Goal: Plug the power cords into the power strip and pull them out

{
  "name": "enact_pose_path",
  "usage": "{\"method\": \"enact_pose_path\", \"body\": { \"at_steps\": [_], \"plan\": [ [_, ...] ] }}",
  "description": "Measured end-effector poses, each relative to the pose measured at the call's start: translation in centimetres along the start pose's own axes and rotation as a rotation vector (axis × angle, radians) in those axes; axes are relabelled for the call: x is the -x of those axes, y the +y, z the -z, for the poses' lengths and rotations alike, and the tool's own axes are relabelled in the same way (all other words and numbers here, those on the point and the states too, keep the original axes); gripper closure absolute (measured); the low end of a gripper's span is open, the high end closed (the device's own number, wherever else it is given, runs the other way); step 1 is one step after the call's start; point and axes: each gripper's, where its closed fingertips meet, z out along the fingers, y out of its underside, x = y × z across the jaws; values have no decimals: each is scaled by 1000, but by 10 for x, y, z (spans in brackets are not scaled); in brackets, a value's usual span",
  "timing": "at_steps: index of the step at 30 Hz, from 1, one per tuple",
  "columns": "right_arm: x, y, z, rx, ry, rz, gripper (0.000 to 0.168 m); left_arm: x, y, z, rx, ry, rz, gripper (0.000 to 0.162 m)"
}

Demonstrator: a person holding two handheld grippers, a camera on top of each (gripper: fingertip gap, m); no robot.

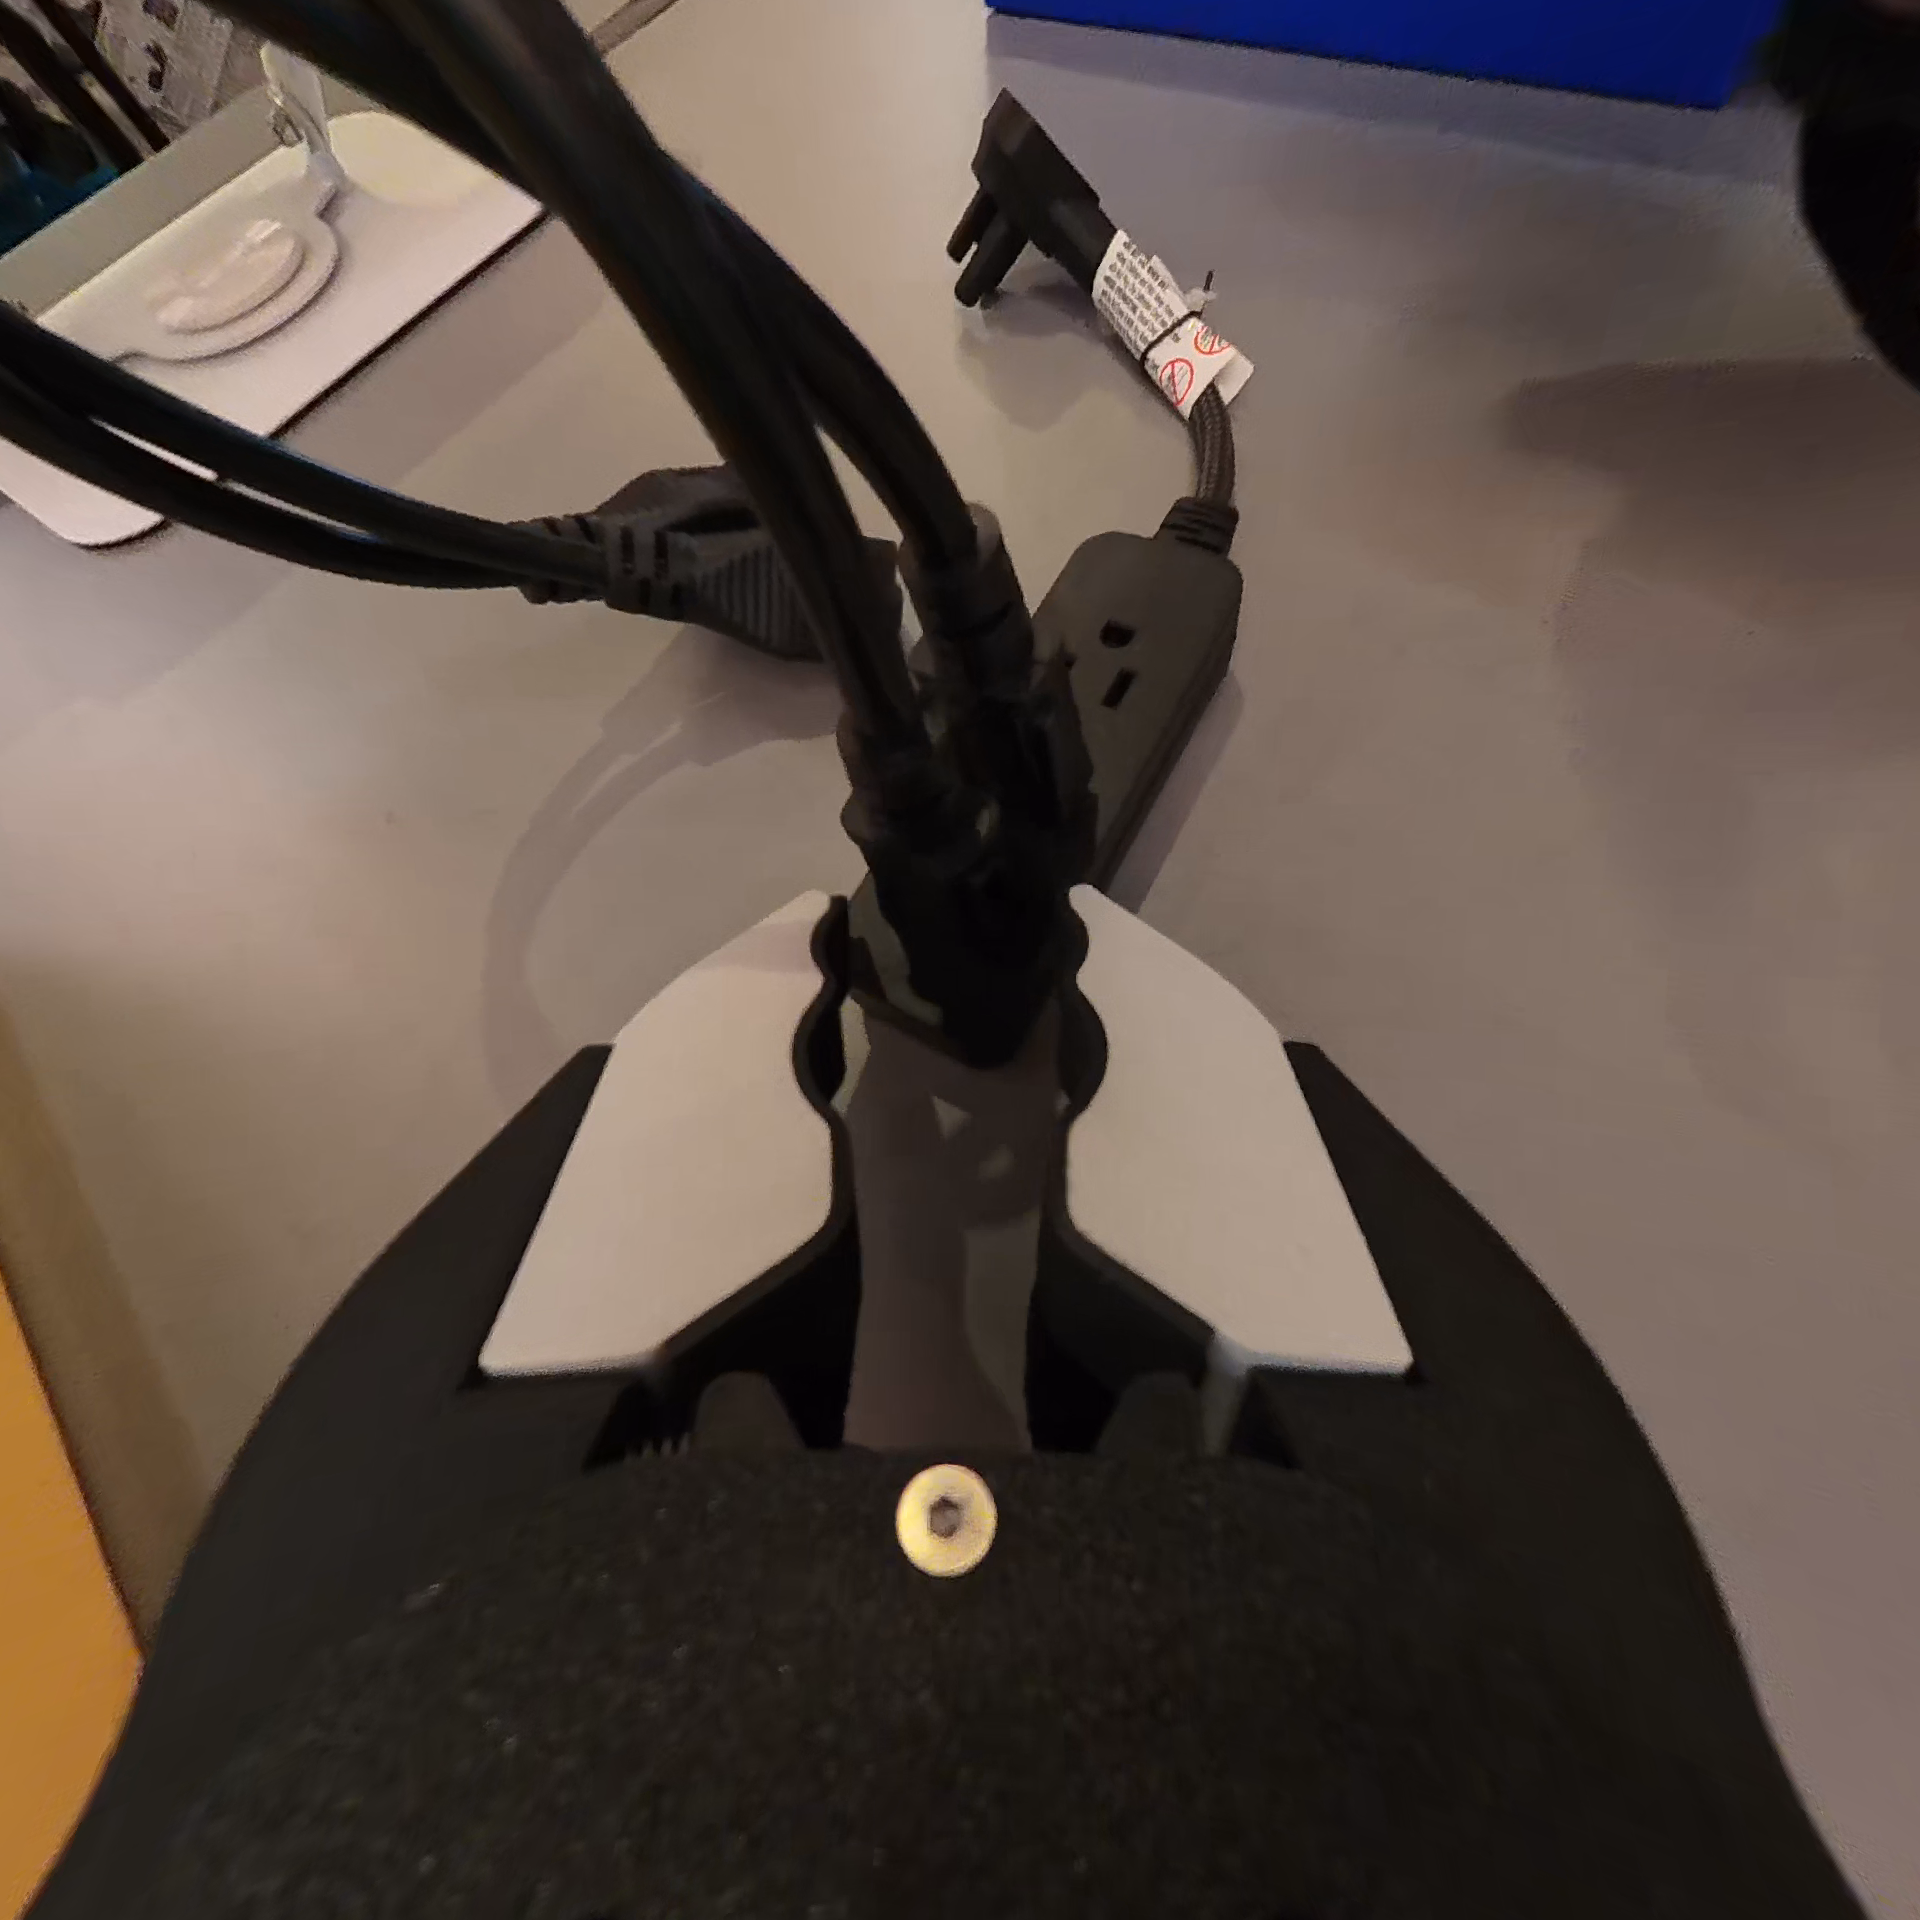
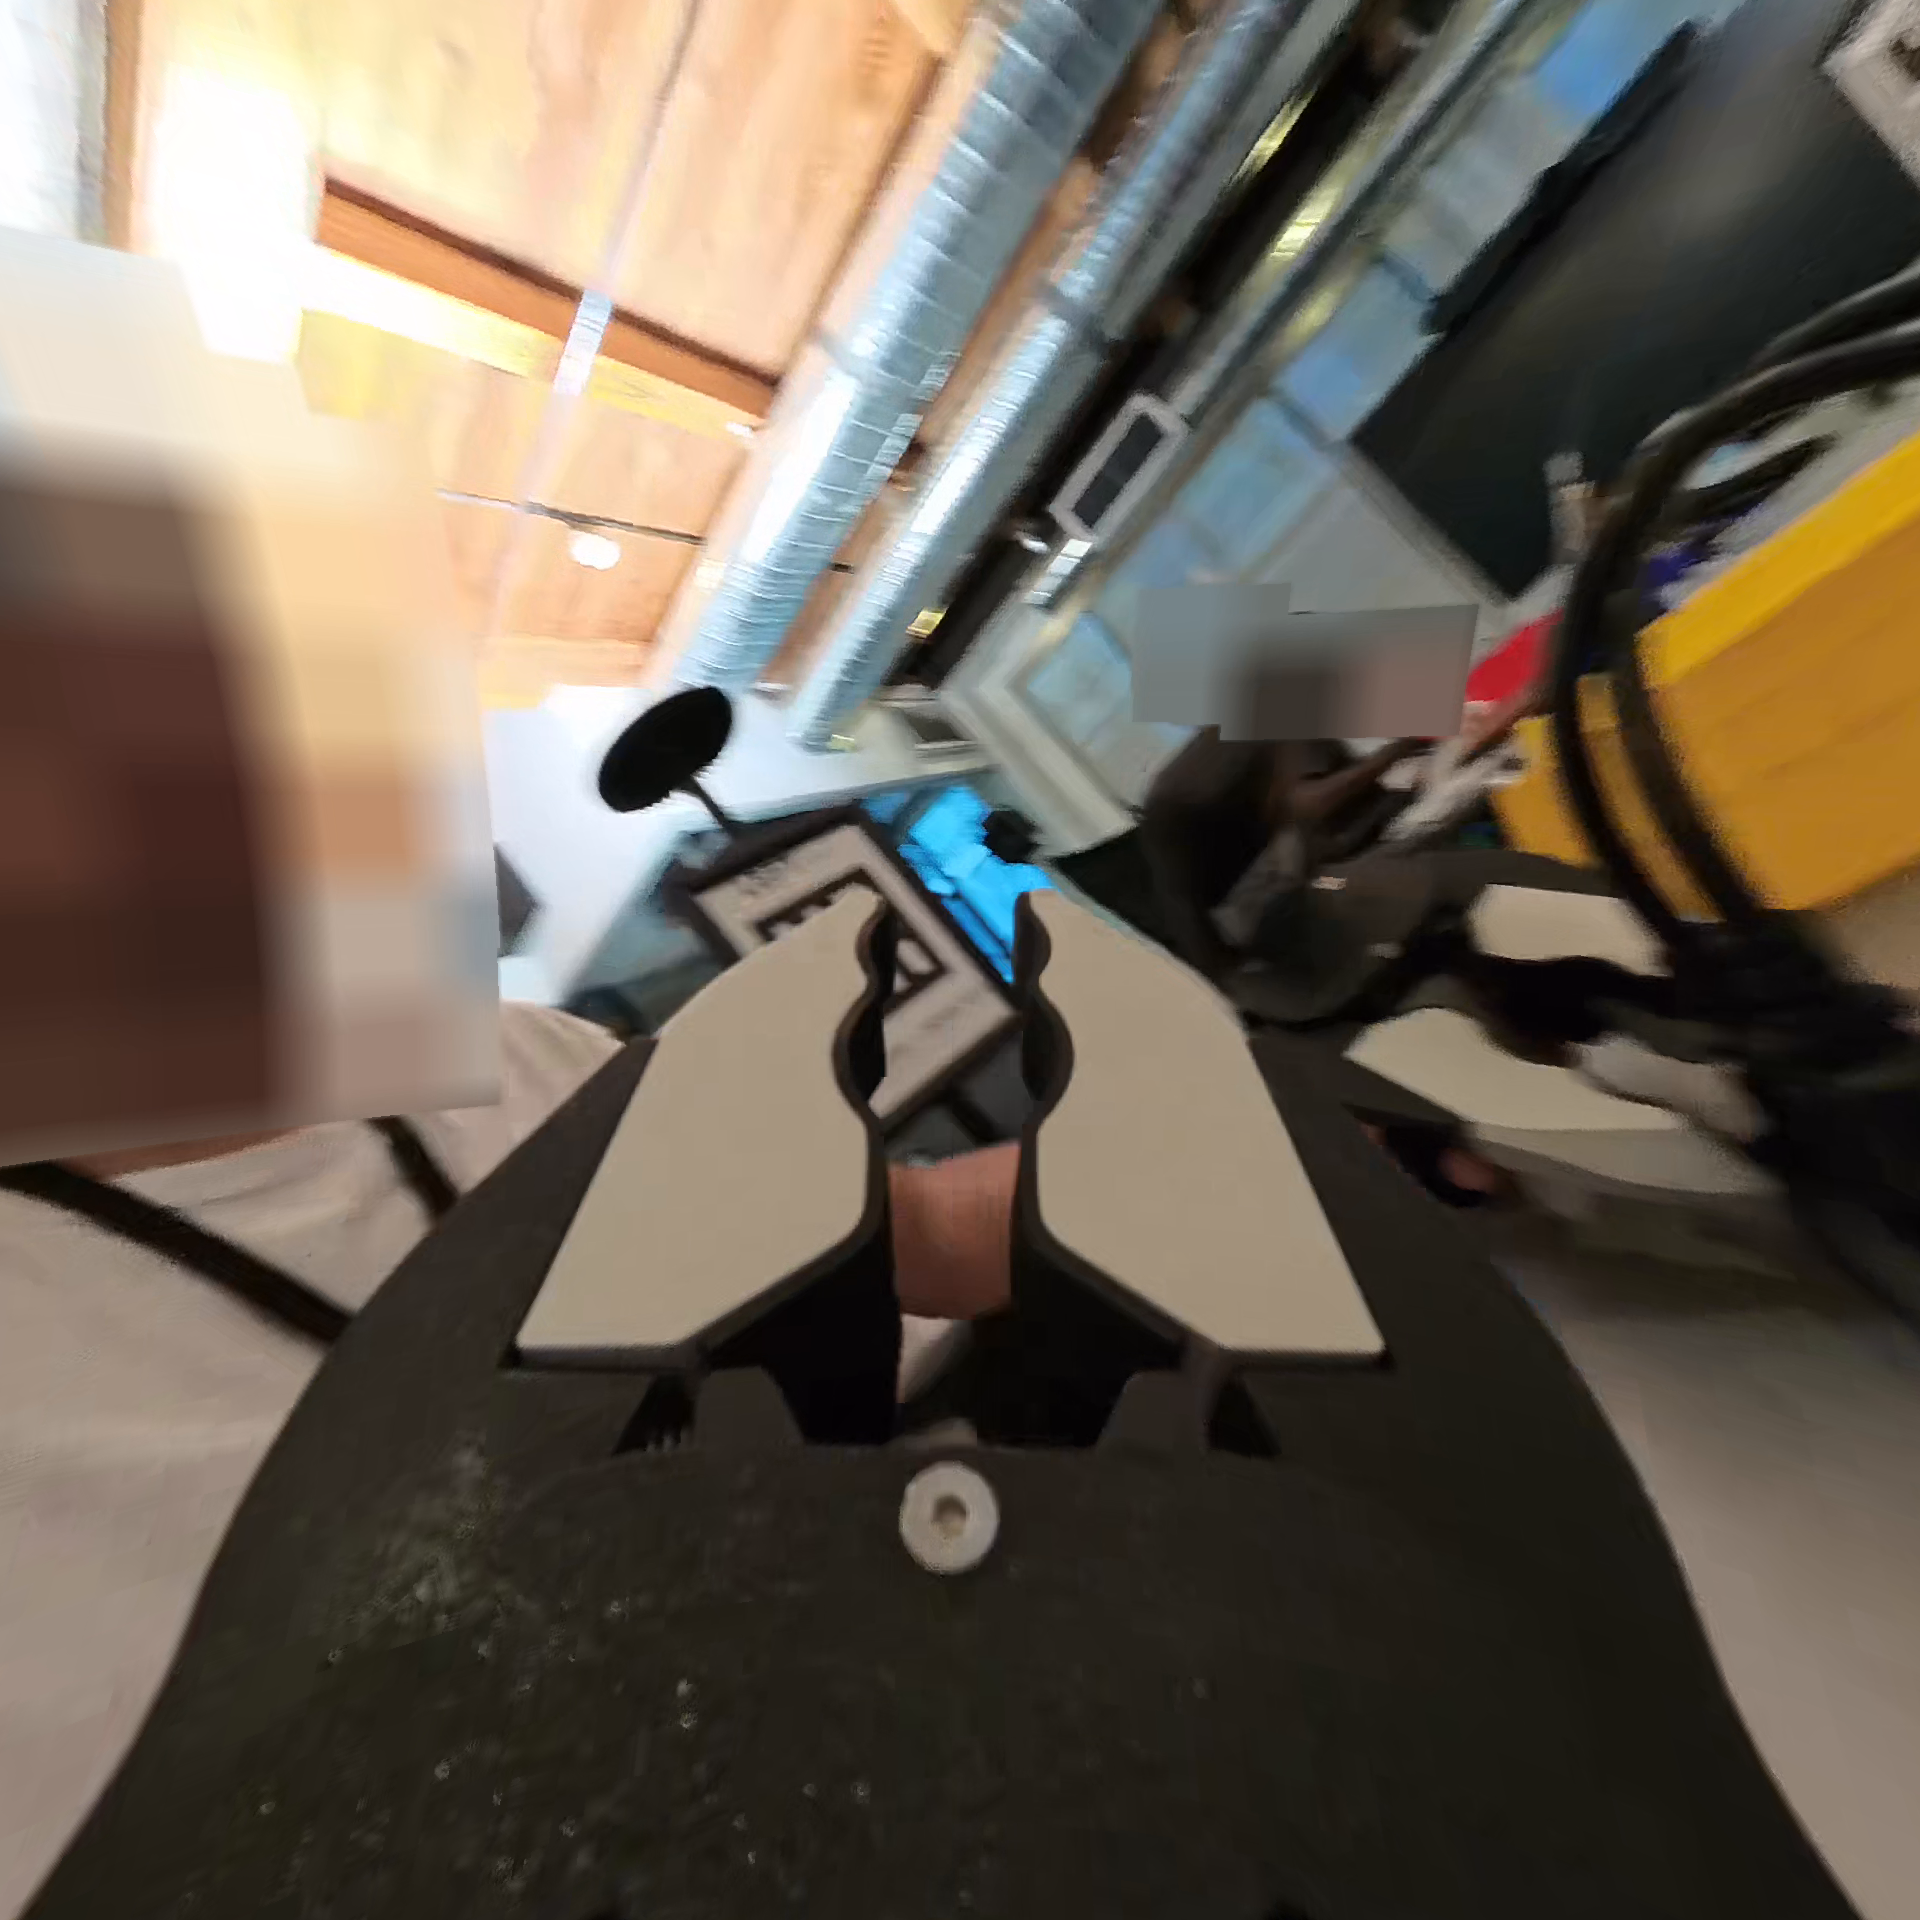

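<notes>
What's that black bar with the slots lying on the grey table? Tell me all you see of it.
The power strip is a slim black bar, seemingly plastic, lying flat on the grey table. One empty outlet shows on top. A braided black cord leaves its far end, carrying a white tag. The near end is hidden behind the plug held in the left gripper.

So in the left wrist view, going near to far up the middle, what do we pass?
Left gripper shut on the black power plug → black power strip → braided black cable with white tag → black flat plug → blue box.
</notes>
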Motion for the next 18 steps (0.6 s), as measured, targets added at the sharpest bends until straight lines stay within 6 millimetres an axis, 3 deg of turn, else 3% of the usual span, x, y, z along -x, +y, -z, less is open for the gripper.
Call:
{"method": "enact_pose_path", "body": {
  "at_steps": [10, 15, 18],
  "plan": [
    [-73, 18, 41, 349, 576, 381, 142, 2, 0, -3, 4, 44, 19, 137],
    [-103, 35, 50, 587, 762, 567, 135, 1, -1, -4, -2, 83, -11, 137],
    [-129, 35, 50, 820, 869, 643, 128, 1, -1, -4, -2, 92, -8, 137]
  ]
}}
